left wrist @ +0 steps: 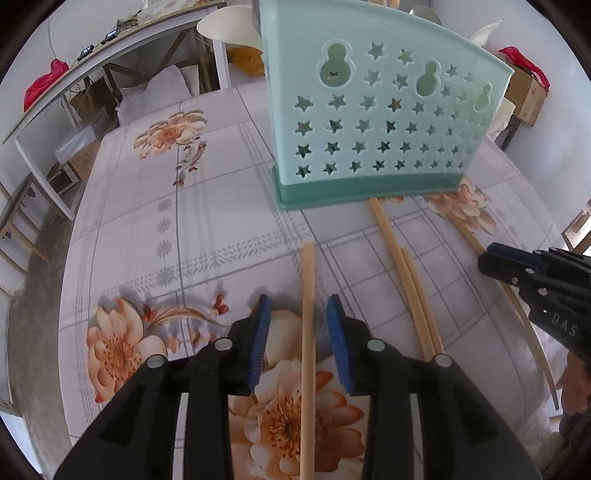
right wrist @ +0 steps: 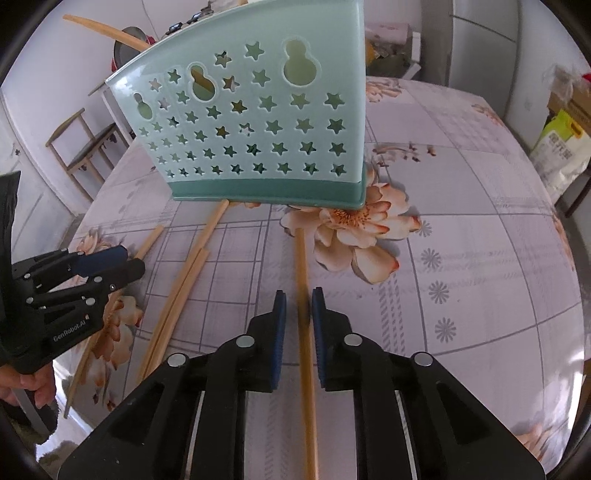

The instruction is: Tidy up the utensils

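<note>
— four pale wooden chopsticks lie flat on the round table's flowered plastic cloth (left wrist: 147,229), all in front of the upright mint-green plastic utensil holder with star-shaped holes (left wrist: 369,122). which way do they run?

— each runs lengthwise from the near edge of the table toward the holder's darker base. the leftmost chopstick (left wrist: 307,350) points almost straight away from the left gripper (left wrist: 298,310); its far tip stops short of the holder.

— and that gripper?

— spread, blue pads on either side of the stick and clear of it.

— the middle ones?

— the pair of chopsticks lying side by side (left wrist: 413,295) touch along their length and lean a little left at the far end; the longer one reaches the holder's base.

— the right side?

— the rightmost chopstick (right wrist: 304,332) points at the holder's right corner, its far end by a printed peach flower. the right gripper (right wrist: 298,299) straddles it, jaws narrow; a thin gap shows on each side, so the pads do not appear to press.

— anything in the holder?

— one more stick (right wrist: 103,29) leans out over its rim.
</note>
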Available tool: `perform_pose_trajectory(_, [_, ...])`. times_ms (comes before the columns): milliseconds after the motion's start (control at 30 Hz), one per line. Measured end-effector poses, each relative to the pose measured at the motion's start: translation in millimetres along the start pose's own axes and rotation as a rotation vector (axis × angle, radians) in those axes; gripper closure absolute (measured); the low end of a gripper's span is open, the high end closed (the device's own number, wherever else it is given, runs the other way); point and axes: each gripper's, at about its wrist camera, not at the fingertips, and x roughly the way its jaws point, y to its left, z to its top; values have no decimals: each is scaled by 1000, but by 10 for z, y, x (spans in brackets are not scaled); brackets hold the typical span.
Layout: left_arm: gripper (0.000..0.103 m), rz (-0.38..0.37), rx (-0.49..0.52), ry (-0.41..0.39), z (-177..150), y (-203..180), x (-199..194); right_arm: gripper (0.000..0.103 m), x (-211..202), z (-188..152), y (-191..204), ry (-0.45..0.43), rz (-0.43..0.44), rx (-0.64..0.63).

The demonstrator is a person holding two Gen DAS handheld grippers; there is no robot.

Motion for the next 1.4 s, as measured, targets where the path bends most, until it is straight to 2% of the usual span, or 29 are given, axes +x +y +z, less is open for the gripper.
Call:
perform_pose_trajectory(167, [80,2,12,-14,1,-55,2,97,-14,-14,-12,-7,-11,-7])
perform_pose_trajectory(567, [92,12,27,-18,-60,-143,-47,98,-33,-52,-39,-4,-4,1])
perform_pose_trajectory(867, [92,30,30,-8,-207,-180,-136,98,-90,-135,-17,14,31,12])
perform_pose_trajectory(1400, [92,80,69,0,-251,-303,-176,98,-86,-143,-58,14,50,33])
